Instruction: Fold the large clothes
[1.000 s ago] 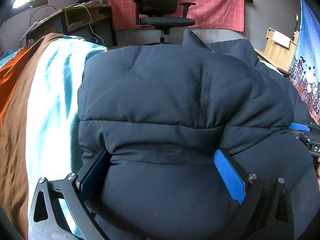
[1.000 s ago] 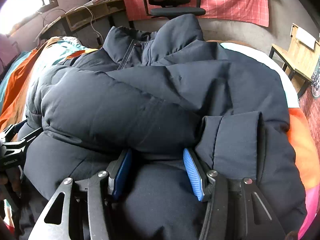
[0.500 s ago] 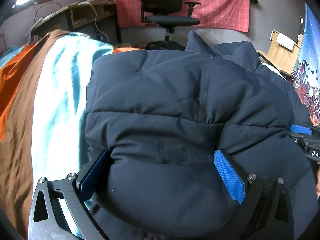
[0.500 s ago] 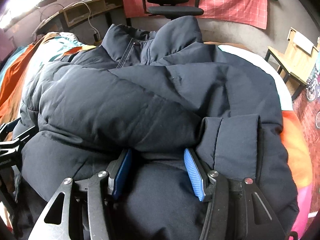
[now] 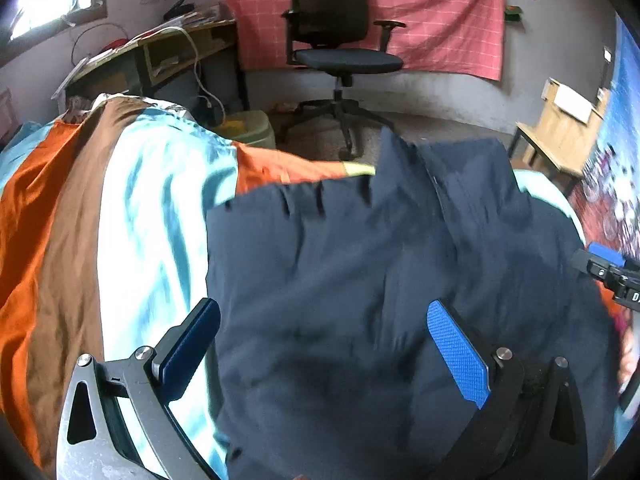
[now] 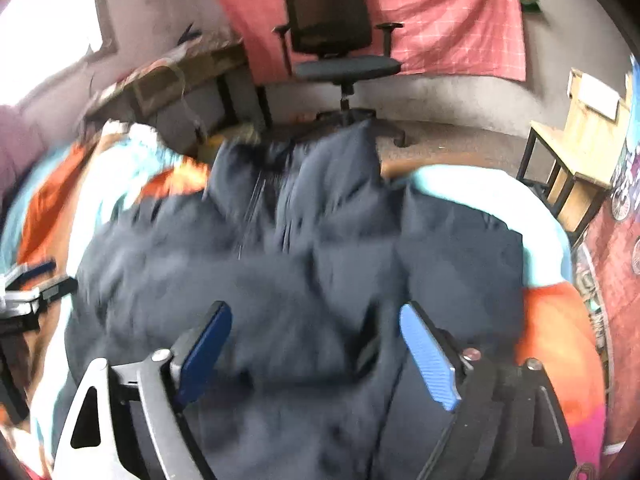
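Both grippers, the left gripper [image 5: 324,334] and the right gripper [image 6: 316,334], whose jaws have just been opening, hang spread and empty above the navy puffer jacket [image 5: 360,280] on the striped bedspread [image 5: 120,240]; soft, bulky, probably springy, it's best pinched at hem or cuff.

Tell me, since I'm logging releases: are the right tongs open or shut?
Open. The right tongs have just been opening; both pads stand clear above the dark jacket.

Office chair [image 5: 340,40], desk [image 5: 160,56], striped bedspread [image 5: 80,220]
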Tool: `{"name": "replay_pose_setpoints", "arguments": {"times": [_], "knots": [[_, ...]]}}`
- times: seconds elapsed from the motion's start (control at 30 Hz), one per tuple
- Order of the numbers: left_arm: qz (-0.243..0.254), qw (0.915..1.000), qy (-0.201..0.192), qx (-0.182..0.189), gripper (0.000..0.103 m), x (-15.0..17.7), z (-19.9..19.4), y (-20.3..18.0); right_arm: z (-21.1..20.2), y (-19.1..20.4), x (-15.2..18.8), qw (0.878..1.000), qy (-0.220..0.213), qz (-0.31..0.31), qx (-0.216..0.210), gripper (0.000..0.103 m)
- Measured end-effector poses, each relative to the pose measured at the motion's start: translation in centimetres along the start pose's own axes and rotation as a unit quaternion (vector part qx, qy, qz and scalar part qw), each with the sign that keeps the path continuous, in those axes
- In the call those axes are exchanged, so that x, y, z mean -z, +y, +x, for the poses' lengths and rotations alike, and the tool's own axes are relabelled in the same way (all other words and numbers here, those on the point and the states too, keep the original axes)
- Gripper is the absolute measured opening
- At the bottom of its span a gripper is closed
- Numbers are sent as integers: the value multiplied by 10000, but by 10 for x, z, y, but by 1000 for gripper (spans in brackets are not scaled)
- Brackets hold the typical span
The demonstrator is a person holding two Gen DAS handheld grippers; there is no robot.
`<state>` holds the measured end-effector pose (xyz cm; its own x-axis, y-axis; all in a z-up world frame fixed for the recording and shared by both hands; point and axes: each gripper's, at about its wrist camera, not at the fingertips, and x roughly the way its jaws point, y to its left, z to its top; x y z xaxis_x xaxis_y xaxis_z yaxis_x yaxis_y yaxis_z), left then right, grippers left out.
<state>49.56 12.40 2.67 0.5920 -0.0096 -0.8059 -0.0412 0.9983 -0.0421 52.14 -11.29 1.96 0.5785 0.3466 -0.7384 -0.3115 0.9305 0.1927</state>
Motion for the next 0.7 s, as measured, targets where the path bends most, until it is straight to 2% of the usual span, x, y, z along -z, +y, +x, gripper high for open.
{"name": "replay_pose_setpoints", "arguments": {"times": [0.13, 0.23, 0.37, 0.5, 0.6, 0.7], "knots": [[-195, 9998, 56, 28, 102, -35, 23, -10, 39, -18, -41, 9983, -86, 566, -89, 87], [-188, 9997, -141, 88, 102, -55, 43, -17, 63, -27, -64, 9948, -236, 976, -186, 87], [-353, 9990, -260, 79, 102, -83, 74, -20, 93, -27, -92, 9929, -388, 1099, -225, 87], [-743, 9958, -434, 321, 102, -99, 98, -13, 119, -32, -100, 9894, -447, 1383, -62, 87], [-1099, 9923, -325, 471, 102, -106, 120, -11, 132, -36, -96, 9884, -466, 1442, 126, 86], [-1312, 9890, -222, 652, 102, -110, 137, -12, 142, -41, -88, 9866, -453, 1563, 123, 72]]}}
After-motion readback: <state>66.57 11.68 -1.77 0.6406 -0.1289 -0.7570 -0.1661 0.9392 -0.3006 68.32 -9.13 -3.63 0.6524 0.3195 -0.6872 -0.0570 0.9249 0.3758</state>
